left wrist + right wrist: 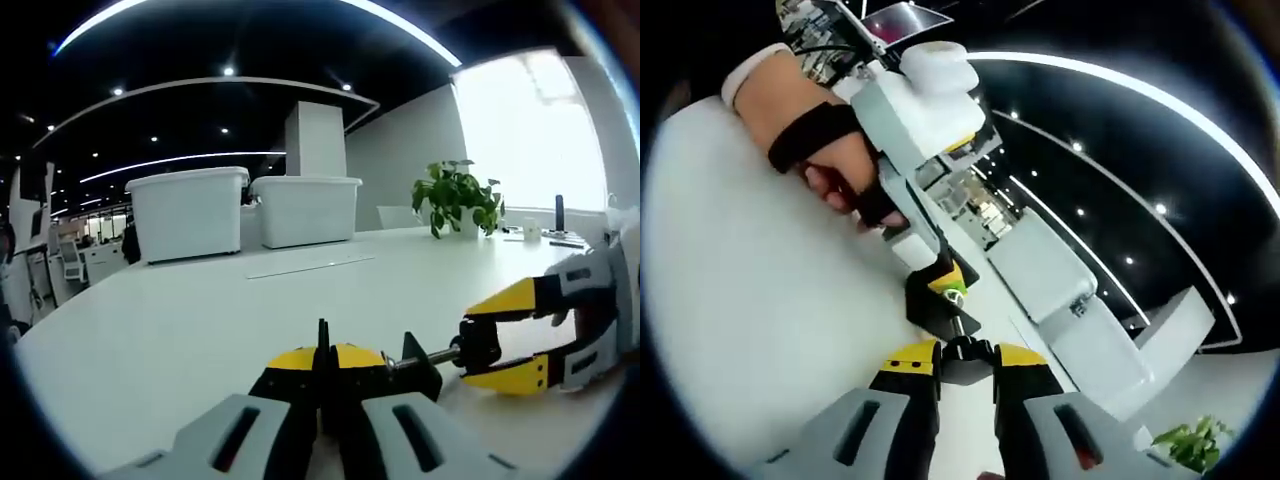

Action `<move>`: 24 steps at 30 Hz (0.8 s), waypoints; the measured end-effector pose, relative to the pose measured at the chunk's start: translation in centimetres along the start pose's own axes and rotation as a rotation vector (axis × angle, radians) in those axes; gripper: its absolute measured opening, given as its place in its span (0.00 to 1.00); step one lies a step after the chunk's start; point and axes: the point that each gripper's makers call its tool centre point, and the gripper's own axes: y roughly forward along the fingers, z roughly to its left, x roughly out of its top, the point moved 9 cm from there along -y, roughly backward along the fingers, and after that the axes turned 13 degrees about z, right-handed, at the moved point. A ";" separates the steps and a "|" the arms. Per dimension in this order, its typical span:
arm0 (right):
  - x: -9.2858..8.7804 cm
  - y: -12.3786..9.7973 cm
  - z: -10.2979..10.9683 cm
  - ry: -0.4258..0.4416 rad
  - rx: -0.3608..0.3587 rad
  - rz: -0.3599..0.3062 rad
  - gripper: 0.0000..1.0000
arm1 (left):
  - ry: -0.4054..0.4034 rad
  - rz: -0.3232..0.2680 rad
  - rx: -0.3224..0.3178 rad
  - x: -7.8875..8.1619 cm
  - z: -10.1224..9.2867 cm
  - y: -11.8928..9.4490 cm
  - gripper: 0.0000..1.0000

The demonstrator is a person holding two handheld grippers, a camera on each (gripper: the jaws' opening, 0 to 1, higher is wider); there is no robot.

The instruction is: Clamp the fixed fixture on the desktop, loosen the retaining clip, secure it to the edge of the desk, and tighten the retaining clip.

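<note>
on the white desk (180, 320), the left gripper (323, 372) pinches the black clamp fixture's (420, 368) body with jaws pressed together, while the right gripper (502, 338) grips its screw knob (962, 350), near two white storage bins (190, 210).

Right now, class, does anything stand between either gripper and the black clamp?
Nothing visible does. The left gripper is shut on the clamp body, and the right gripper is shut on its screw knob.

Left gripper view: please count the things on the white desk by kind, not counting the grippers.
White storage bins: 2
Potted plant: 1
Black clamp fixture: 1
Total: 4
</note>
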 end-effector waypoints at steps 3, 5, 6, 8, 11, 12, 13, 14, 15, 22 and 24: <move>-0.1 0.0 -0.1 0.013 0.001 -0.001 0.19 | -0.001 0.000 -0.001 0.0 0.0 0.0 0.04; -0.1 0.0 -0.1 0.022 0.001 -0.001 0.19 | -0.004 0.000 0.000 0.0 0.0 0.0 0.04; -0.1 0.0 -0.1 0.025 0.002 0.000 0.19 | -0.005 0.000 -0.001 0.0 0.0 0.0 0.04; -0.2 0.0 -0.3 0.072 0.038 0.004 0.21 | -0.001 0.000 0.000 0.0 0.0 0.0 0.04; -0.3 -0.1 -1.0 0.308 0.132 -0.019 0.27 | 0.000 0.000 -0.001 0.0 0.0 0.0 0.04; -0.7 0.0 -1.6 0.386 0.139 -0.022 0.28 | 0.000 0.000 -0.001 0.0 0.0 0.0 0.04; -1.1 0.1 -2.2 0.461 0.138 -0.013 0.30 | -0.001 0.000 -0.001 0.0 0.0 0.0 0.04; -1.5 0.2 -2.6 0.549 0.165 -0.014 0.32 | -0.003 0.001 -0.003 0.0 0.0 0.0 0.04; -1.7 0.3 -2.7 0.625 0.206 -0.024 0.34 | -0.003 0.001 -0.002 0.0 0.0 0.0 0.04; -1.9 1.0 -3.4 1.046 0.412 -0.082 0.33 | -0.004 0.001 -0.009 0.1 0.0 0.0 0.04; -1.7 1.2 -3.0 1.129 0.459 -0.074 0.34 | -0.005 0.001 -0.010 0.1 0.0 0.0 0.04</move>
